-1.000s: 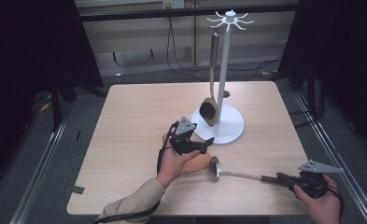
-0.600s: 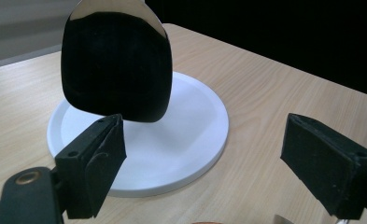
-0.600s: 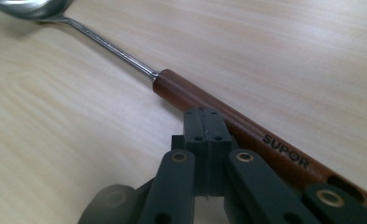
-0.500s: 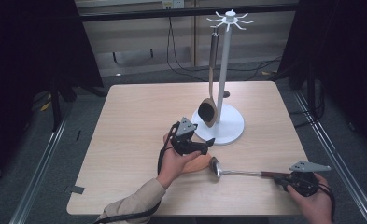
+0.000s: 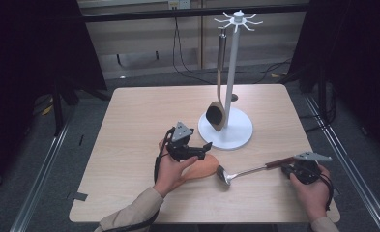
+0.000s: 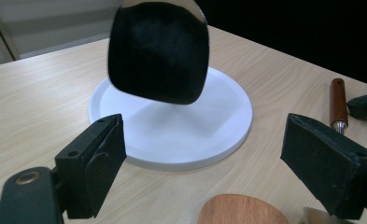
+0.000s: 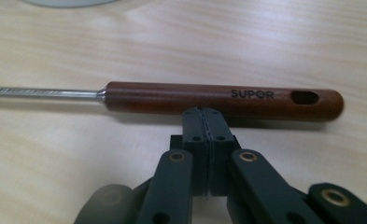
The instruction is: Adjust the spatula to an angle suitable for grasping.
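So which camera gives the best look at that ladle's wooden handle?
The right gripper view: the wooden handle spans the frame, its lettering and hanging hole sharp, just beyond the shut right gripper. The high view shows the whole ladle, small. The left gripper view catches the handle's end at its edge.

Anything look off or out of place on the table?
Mostly tidy. One oddity: the right gripper has its jaws shut with nothing between them, tips just short of the ladle handle lying flat on the table. No spills or damage.

Ladle (image 5: 245, 170) lies on table (image 5: 129, 116) before rack base (image 5: 236, 137); spatula (image 5: 215, 115) hangs from rack.
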A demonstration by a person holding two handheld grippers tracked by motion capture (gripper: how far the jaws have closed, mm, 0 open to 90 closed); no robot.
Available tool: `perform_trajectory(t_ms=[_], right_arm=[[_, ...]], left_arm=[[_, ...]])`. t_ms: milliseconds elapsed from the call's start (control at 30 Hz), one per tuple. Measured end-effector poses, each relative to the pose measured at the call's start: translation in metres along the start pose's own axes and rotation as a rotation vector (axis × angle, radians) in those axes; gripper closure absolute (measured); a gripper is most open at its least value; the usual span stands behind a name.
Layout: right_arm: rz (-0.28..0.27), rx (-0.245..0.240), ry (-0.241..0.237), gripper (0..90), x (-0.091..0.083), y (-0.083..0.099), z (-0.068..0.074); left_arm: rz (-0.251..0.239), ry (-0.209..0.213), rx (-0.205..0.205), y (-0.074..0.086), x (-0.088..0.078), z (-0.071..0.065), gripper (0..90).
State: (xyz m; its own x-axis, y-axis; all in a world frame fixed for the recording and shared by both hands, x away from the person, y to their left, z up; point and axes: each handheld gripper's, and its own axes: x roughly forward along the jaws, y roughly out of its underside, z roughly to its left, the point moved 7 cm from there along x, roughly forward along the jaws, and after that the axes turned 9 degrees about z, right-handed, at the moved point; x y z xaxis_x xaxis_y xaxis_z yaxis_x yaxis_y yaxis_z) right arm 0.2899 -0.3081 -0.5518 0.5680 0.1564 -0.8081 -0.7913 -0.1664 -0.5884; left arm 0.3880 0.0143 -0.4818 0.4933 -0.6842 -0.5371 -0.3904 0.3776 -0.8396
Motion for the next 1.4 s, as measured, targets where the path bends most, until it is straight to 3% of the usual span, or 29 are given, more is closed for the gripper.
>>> perform_trajectory(t_ms=[200, 367, 533, 600, 833, 967, 1100, 1267, 1400], right_arm=[[-0.019, 0.031, 0.024, 87.2, 0.015, -0.018, -0.005], [-0.036, 0.046, 0.045, 78.6, 0.026, -0.032, -0.004], [-0.035, 0.106, 0.086, 59.3, 0.034, -0.042, -0.001], [-0.041, 0.16, 0.082, 50.9, 0.033, -0.043, 0.002], [-0.088, 0.27, 0.054, 26.3, 0.025, -0.048, 0.029], [-0.078, 0.25, 0.072, 17.2, 0.029, -0.053, 0.047], [-0.053, 0.217, 0.098, 16.6, 0.042, -0.054, 0.062], [-0.026, 0.18, 0.149, 18.6, 0.05, -0.053, 0.064], [-0.014, 0.176, 0.146, 23.2, 0.049, -0.054, 0.061]], left_arm=[[-0.008, -0.015, -0.02, 0.002, -0.009, 0.008, 13.8], [0.001, -0.026, -0.03, 0.005, -0.012, 0.011, 13.9], [-0.006, -0.027, -0.028, 0.004, -0.016, 0.013, 13.9], [-0.007, -0.025, -0.037, 0.004, -0.017, 0.013, 13.9], [0.002, -0.033, -0.045, 0.008, -0.019, 0.014, 13.9], [0.0, -0.036, -0.024, 0.006, -0.023, 0.013, 13.9], [-0.006, -0.034, -0.021, 0.007, -0.028, 0.013, 13.9], [-0.001, -0.053, -0.036, 0.013, -0.035, 0.024, 13.9], [0.001, -0.064, -0.047, 0.016, -0.04, 0.028, 13.9]])
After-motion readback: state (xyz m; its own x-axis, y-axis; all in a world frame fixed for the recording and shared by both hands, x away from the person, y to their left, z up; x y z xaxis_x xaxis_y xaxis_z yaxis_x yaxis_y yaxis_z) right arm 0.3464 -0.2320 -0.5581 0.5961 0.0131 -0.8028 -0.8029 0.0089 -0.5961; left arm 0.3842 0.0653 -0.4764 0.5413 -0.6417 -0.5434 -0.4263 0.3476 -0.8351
